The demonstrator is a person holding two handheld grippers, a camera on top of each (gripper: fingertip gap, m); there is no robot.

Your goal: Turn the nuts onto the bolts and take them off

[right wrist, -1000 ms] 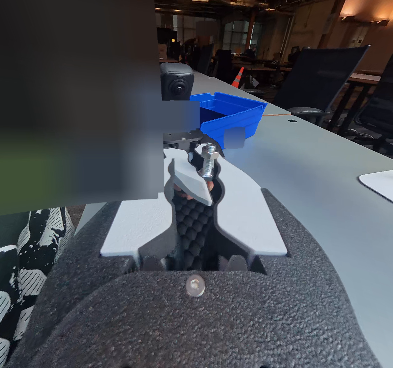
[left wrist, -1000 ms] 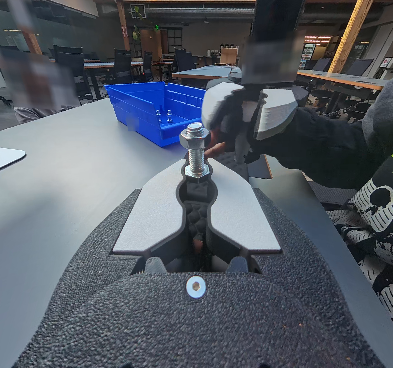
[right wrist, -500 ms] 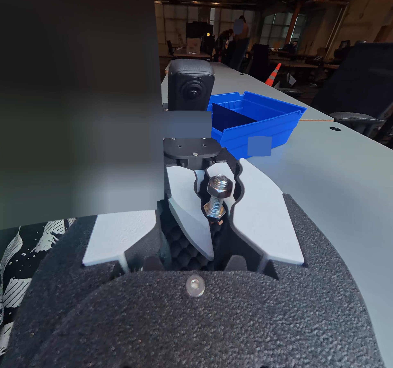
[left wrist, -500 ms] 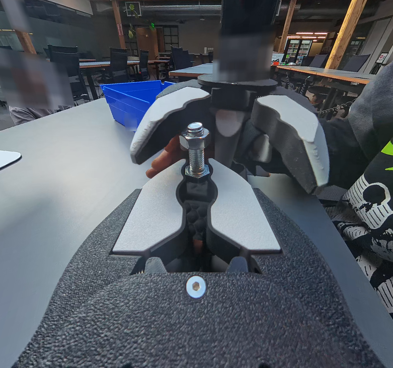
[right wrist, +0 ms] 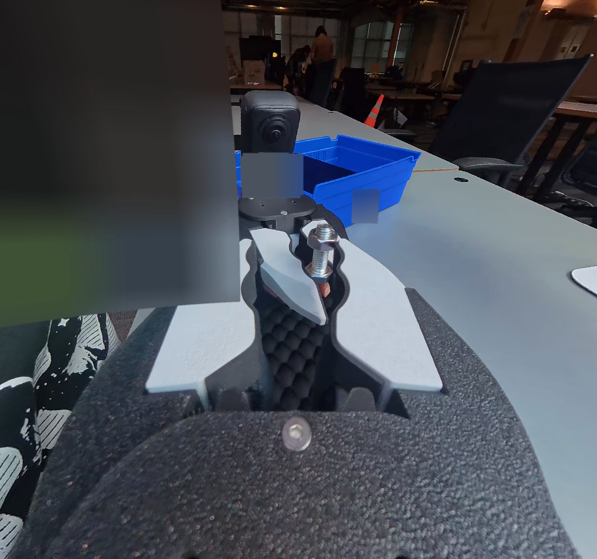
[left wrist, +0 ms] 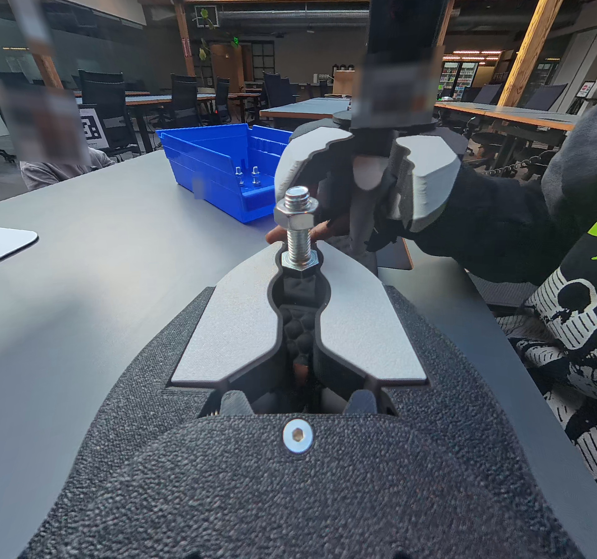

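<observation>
We log the left wrist view first, reading left to right. A white pad (left wrist: 14, 242) lies at the table's (left wrist: 113, 252) left edge. Farther back, toward the far edge, sits a blue bin (left wrist: 206, 162); two small bolts (left wrist: 247, 175) stand upright on its floor, near its open right end.

At centre, the left gripper (left wrist: 298, 264) is clamped on the hex head of a bolt (left wrist: 298, 246), with its jaws drawn together around it. The bolt stands upright, threaded end up, above the table. A nut (left wrist: 295, 215) sits high on the thread, only the bolt's tip showing above it.

Right of the nut we see the right gripper (left wrist: 365, 188), its jaws spread apart and gripping nothing. It hangs just behind and to the right of the nut; we cannot tell whether one finger touches it. A gloved hand (left wrist: 468, 220) carries it, over the table's right edge.

In the right wrist view, the right gripper (right wrist: 295, 285) has its fingers wide apart. The left gripper (right wrist: 318, 277) points back toward the camera between them, shut on the bolt (right wrist: 319, 260) with the nut (right wrist: 323, 239) near the top. The bin (right wrist: 371, 184) stands behind it, and a pad corner (right wrist: 586, 280) shows at the far right edge.
</observation>
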